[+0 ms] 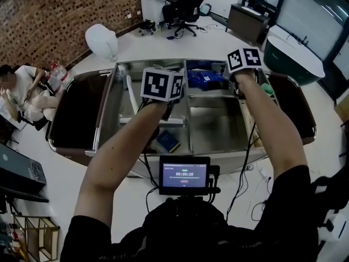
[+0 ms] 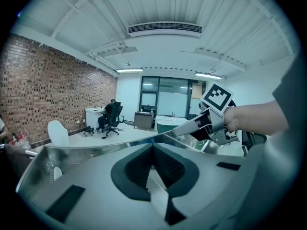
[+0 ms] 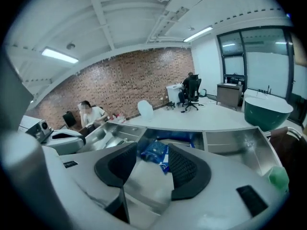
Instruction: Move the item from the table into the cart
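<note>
The steel cart stands open below both grippers, split into compartments. Blue packs lie in its far right compartment. My right gripper hangs above that compartment's right side. In the right gripper view the right gripper is open, nothing between its dark pads. A blue pack shows beyond the gap, down in the cart. My left gripper hovers over the cart's middle divider. In the left gripper view the left gripper has its tips together and holds nothing. The right gripper shows there too.
Dark tables flank the cart on both sides. A blue book lies on a lower level. A small green object sits at the cart's right rim. A person sits at the far left, near a white chair.
</note>
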Available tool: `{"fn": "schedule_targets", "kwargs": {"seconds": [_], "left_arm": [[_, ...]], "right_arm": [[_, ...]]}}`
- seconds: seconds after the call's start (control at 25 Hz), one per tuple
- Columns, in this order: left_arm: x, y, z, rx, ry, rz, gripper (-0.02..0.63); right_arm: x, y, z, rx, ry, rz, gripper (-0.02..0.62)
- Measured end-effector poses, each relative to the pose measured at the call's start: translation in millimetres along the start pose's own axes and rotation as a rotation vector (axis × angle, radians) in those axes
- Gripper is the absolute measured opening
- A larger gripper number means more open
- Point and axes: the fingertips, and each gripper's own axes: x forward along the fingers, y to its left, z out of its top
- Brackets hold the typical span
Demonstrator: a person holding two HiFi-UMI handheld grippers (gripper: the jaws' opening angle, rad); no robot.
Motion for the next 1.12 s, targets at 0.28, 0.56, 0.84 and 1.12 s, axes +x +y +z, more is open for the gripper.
{"fn": "schedule_targets", "kwargs": {"seconds": [0.28, 0.56, 0.84, 1.12], "left_arm": [[-65, -53, -26, -0.018, -0.048, -0.094, 0.000], [-119, -125, -31, -0.020, -0.116, -0.099, 0.000], [-170, -237, -49, -0.154, -0.212, -0.074, 0.000], [-220, -328, -88, -0.152, -0.235, 0.012, 0.000]], "right_arm": [[-73, 46, -48, 0.067, -0.162, 0.002, 0.212], [-170, 66, -92, 0.048, -0.283, 0.021, 0.212], [-293, 67, -161, 0.028, -0.422, 0.100, 0.212], [-389, 70, -228, 0.024, -0.488, 0.151, 0.212]]}}
